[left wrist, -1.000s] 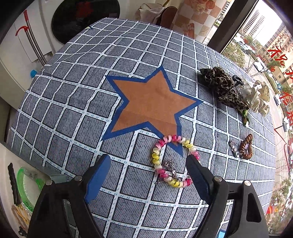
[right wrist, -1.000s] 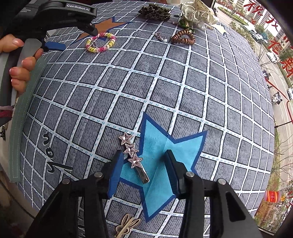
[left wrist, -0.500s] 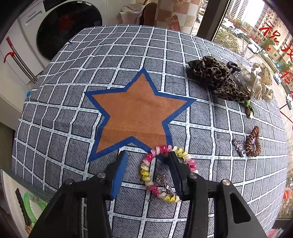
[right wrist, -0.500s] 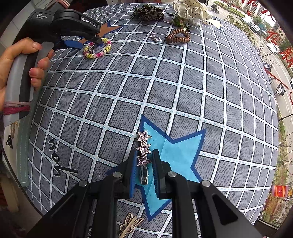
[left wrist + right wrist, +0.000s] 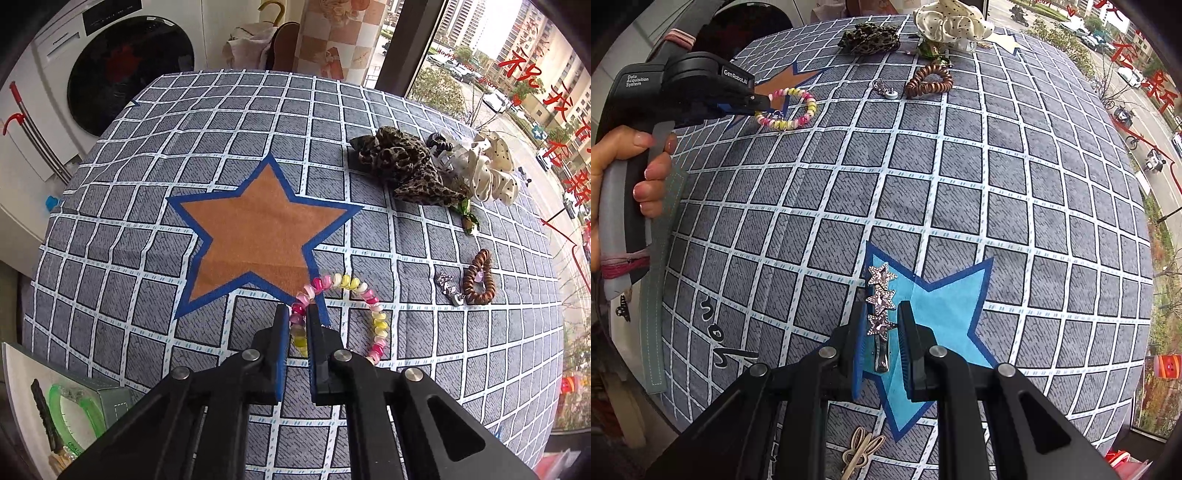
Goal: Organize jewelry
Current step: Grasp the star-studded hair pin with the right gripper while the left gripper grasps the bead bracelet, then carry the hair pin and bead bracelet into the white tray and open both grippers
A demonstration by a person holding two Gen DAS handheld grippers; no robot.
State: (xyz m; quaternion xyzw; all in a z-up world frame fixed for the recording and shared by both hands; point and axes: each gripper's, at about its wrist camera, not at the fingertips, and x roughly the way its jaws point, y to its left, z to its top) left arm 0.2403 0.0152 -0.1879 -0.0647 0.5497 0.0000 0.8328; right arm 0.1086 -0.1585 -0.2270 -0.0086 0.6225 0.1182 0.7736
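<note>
In the left wrist view, the left gripper (image 5: 297, 325) was seen with its jaws closing on the near-left arc of the coil bracelet (image 5: 341, 314); the pads already pressed one section of the pink, yellow and white coil between them. The rest of the loop lay on the checked cloth (image 5: 147, 266), just at the lower point of the orange star (image 5: 255, 236). The bracelet was judged light, springy and soft: a pinch across a single strand, as taken, should hold, though the coil may stretch and swing when lifted. A small metal charm was seen in the right wrist view hanging inside the loop, and could snag.

In the right wrist view, the right gripper (image 5: 881, 330) was clamped on the star hair clip (image 5: 881, 306), the pads gripping it at the lowest of its three rhinestone stars, over the blue star (image 5: 942, 314). The clip was judged rigid, light and slippery on its metal bar; the stones could be chipped by a hard squeeze, so the bar below the stars was judged the safer hold.

Farther off, untouched, lay a brown coil tie (image 5: 478, 277) beside a small silver piece (image 5: 448, 290), then a leopard scrunchie (image 5: 402, 170) and a white dotted scrunchie (image 5: 491, 166), both soft and easily pinched anywhere.
</note>
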